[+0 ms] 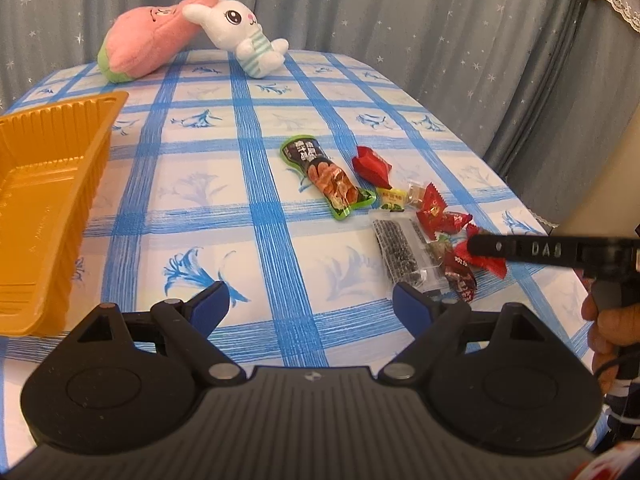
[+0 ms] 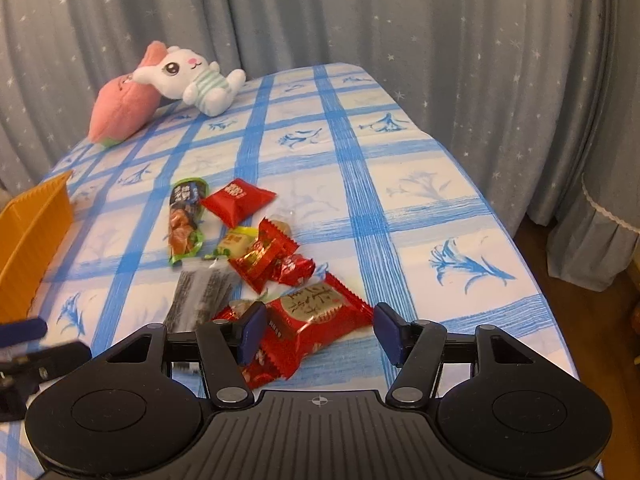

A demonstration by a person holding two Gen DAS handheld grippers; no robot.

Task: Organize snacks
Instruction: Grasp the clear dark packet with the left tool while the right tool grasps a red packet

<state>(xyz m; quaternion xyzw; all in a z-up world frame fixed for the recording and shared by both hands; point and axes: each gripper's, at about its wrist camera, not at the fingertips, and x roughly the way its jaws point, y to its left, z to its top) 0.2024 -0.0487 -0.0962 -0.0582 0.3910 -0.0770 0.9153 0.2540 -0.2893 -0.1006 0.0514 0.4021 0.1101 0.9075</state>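
A pile of snacks lies on the blue-checked tablecloth (image 1: 224, 208): a long green-and-black packet (image 1: 328, 176) (image 2: 185, 220), a red pouch (image 1: 372, 164) (image 2: 238, 200), a clear packet of dark seeds (image 1: 400, 252) (image 2: 204, 296) and several red wrapped candies (image 2: 260, 258). My left gripper (image 1: 312, 304) is open over bare cloth, its right pad beside the seed packet. My right gripper (image 2: 320, 332) is open low over a big red packet (image 2: 316, 316), which lies between the jaws; the pads do not press it. An orange tray (image 1: 92, 184) (image 2: 36, 232) sits at the left.
A white plush rabbit (image 1: 244, 36) (image 2: 192, 80) and a pink plush (image 1: 148, 48) (image 2: 120, 108) lie at the far edge against a grey starred curtain (image 2: 440, 40). The table drops off on the right to a wooden floor (image 2: 580, 320). A person's hand (image 1: 608, 328) holds the right gripper.
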